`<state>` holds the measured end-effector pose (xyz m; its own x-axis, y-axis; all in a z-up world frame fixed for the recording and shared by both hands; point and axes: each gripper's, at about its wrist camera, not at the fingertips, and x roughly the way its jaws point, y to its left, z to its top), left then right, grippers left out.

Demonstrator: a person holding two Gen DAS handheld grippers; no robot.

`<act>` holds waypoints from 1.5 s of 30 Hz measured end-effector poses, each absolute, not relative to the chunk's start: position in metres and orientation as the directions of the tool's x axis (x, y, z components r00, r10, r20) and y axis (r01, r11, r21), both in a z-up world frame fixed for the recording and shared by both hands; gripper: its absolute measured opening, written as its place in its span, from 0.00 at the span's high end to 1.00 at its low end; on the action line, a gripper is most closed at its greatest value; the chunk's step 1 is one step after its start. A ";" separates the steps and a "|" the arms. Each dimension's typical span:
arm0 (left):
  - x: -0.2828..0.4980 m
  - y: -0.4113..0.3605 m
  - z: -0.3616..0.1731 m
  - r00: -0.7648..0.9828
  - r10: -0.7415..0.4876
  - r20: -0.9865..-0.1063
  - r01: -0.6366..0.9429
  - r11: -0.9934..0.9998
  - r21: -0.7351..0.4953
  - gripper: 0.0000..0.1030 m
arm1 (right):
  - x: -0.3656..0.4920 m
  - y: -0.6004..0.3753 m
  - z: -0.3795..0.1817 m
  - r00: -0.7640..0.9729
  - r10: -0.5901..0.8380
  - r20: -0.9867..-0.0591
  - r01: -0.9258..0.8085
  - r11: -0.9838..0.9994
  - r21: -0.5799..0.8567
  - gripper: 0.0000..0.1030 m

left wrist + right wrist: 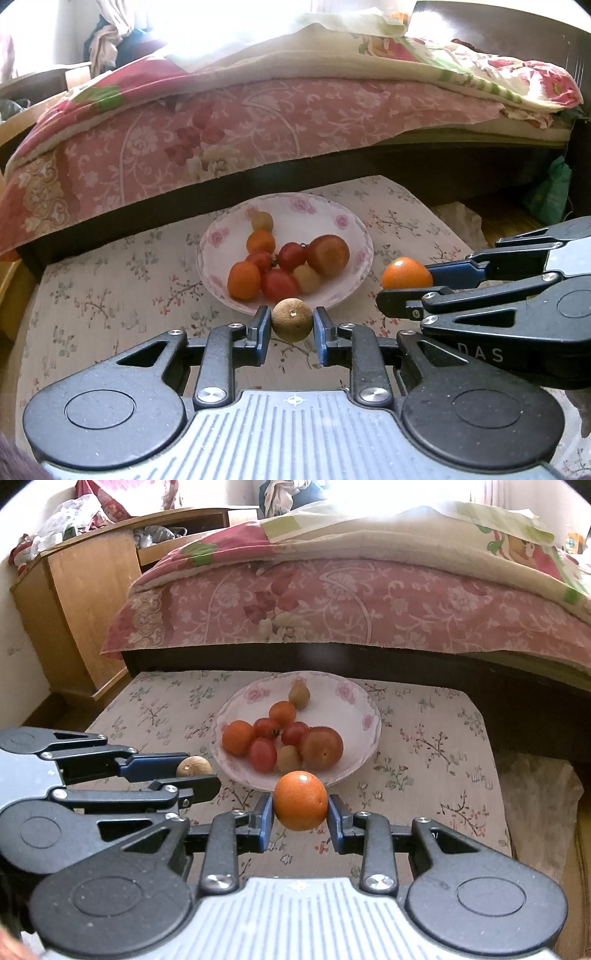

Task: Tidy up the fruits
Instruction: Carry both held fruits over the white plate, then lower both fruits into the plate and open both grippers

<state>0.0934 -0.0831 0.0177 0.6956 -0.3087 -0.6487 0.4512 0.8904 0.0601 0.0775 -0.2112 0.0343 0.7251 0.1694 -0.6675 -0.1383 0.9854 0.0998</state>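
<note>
Pink roses are being shown on the white plate (369, 722); red tomatoes (263, 754) and oranges (238, 737) are being displayed inside.

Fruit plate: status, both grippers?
Left gripper shut on brown fruit. Right gripper shut on orange. Both short of plate, already holding mixed fruit. Path clear.

Ahead of me a bed (369, 602) under pink floral quilt, wooden cabinet (81, 602) left, bright window glare, white wall (18, 646).
</note>
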 end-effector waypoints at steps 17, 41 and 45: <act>0.111 -0.084 0.018 0.698 -0.306 -0.647 0.453 0.889 0.068 0.71 | 0.098 -0.214 0.034 0.733 0.172 -0.658 -0.142 0.985 0.100 0.68; 0.182 -0.092 0.013 0.717 -0.294 -0.633 0.440 0.894 0.083 0.70 | 0.173 -0.223 0.025 0.753 0.184 -0.632 -0.167 0.982 0.087 0.68; 0.196 -0.094 0.012 0.715 -0.289 -0.636 0.435 0.897 0.081 0.70 | 0.187 -0.225 0.023 0.752 0.186 -0.632 -0.171 0.982 0.085 0.68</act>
